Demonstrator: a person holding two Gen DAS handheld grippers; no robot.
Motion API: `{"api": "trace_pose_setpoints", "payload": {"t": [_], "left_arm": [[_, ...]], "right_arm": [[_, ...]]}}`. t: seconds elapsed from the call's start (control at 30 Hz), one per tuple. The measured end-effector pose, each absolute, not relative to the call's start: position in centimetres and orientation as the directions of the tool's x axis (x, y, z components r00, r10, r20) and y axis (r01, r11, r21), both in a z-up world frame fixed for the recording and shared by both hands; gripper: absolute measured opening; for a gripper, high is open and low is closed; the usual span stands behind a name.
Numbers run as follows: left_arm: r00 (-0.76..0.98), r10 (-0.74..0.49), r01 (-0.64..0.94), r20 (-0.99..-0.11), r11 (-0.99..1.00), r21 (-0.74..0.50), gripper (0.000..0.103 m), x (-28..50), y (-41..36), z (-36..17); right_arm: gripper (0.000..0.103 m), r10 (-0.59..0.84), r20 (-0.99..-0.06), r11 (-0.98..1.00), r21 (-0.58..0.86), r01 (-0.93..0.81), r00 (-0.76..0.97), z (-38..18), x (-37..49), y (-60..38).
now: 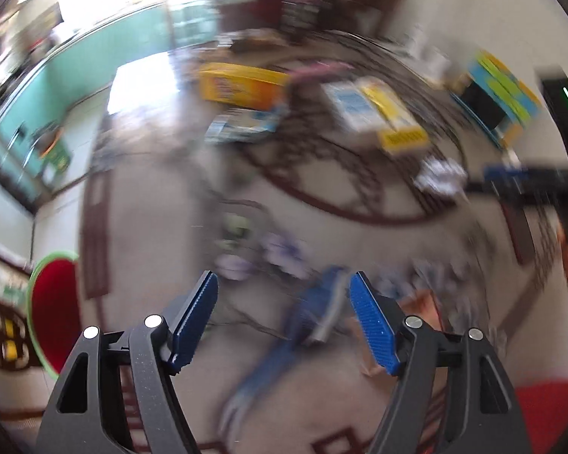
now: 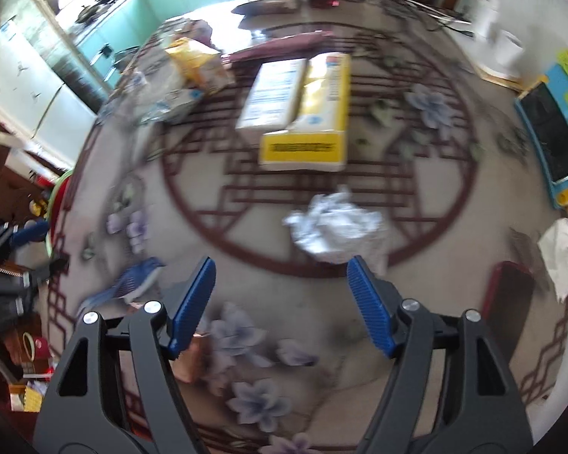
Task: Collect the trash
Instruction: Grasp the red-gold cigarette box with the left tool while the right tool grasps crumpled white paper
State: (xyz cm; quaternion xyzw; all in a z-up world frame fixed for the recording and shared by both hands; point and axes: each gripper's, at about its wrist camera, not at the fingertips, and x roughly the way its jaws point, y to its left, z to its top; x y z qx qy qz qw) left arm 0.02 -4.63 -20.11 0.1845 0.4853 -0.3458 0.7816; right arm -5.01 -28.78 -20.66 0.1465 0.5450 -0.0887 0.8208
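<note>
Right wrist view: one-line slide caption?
Open right tool above patterned rug, crumpled paper just ahead, yellow box beyond.

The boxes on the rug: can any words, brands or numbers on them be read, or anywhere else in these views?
None can be read.
Yellow and white box: a dark band of print on its yellow end, too blurred to read.
Yellow bag: print blurred.
Small blue and white box: blurred.
Blue and green toy: no text to be made out.
Left wrist view: motion blur hides all print.
</note>
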Motion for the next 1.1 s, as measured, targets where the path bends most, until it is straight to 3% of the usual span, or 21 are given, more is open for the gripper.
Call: {"api": "trace_pose_setpoints", "payload": {"t": [0.1, 0.2, 0.37, 0.5, 0.53, 0.57, 0.63, 0.73, 0.83, 1.0, 1.03, 1.07, 1.1], "left_arm": [[0.249, -0.379, 0.844, -0.891, 0.536, 0.008, 0.069, -3.3, -7.2, -21.0], [0.241, -0.403, 0.930, -0.883, 0.356, 0.091, 0.085, -6.1, -8.8, -21.6], [0.135, -0.364, 0.990, -0.922, 0.073, 0.117, 0.085, -8.8, -11.3, -23.5], [0.116, -0.300, 0.993, -0.947, 0.004, 0.121, 0.085, -9.8, -12.6, -25.5], [0.119, -0.288, 0.993, -0.950, 0.010, 0.121, 0.080, -9.8, -12.8, -25.7], [0.126, -0.281, 0.992, -0.951, 0.026, 0.124, 0.069, -9.8, -13.0, -26.0], [0.140, -0.289, 0.990, -0.947, 0.070, 0.125, 0.060, -9.7, -13.1, -25.9], [0.101, -0.319, 0.983, -0.942, 0.177, 0.046, 0.012, -8.7, -13.1, -25.4], [0.108, -0.367, 0.955, -0.924, 0.297, -0.006, 0.000, -7.3, -12.6, -24.2], [0.152, -0.392, 0.901, -0.907, 0.433, -0.036, 0.003, -5.8, -11.7, -22.8], [0.154, -0.396, 0.888, -0.905, 0.458, -0.050, 0.014, -5.4, -11.5, -22.6], [0.141, -0.401, 0.880, -0.905, 0.470, -0.071, 0.045, -5.1, -11.4, -22.6], [0.132, -0.404, 0.876, -0.905, 0.475, -0.085, 0.063, -5.6, -11.2, -22.8]], "right_arm": [[0.074, 0.000, -0.924, 0.934, 0.137, 0.331, 0.383, -21.0, -5.4, -30.6], [0.074, -0.006, -0.928, 0.938, 0.123, 0.323, 0.373, -21.1, -5.7, -31.6], [0.077, 0.018, -0.930, 0.939, 0.142, 0.312, 0.368, -21.7, -6.0, -32.5], [0.077, 0.050, -0.931, 0.936, 0.170, 0.308, 0.362, -22.3, -6.0, -33.2], [0.077, 0.053, -0.930, 0.938, 0.172, 0.302, 0.363, -22.4, -5.9, -33.2], [0.077, 0.055, -0.931, 0.939, 0.171, 0.297, 0.361, -22.4, -5.9, -33.2], [0.077, 0.060, -0.931, 0.942, 0.173, 0.289, 0.361, -22.5, -5.7, -33.2], [0.077, 0.069, -0.930, 0.942, 0.180, 0.285, 0.361, -22.8, -5.6, -33.4], [0.077, 0.078, -0.929, 0.943, 0.187, 0.277, 0.361, -22.9, -5.3, -33.6], [0.080, 0.089, -0.934, 0.951, 0.183, 0.249, 0.347, -23.3, -4.8, -33.5], [0.081, 0.090, -0.934, 0.952, 0.182, 0.245, 0.345, -23.4, -4.7, -33.4], [0.081, 0.090, -0.935, 0.954, 0.180, 0.240, 0.344, -23.5, -4.6, -33.4], [0.082, 0.094, -0.936, 0.955, 0.181, 0.234, 0.340, -23.7, -4.5, -33.4]]}}
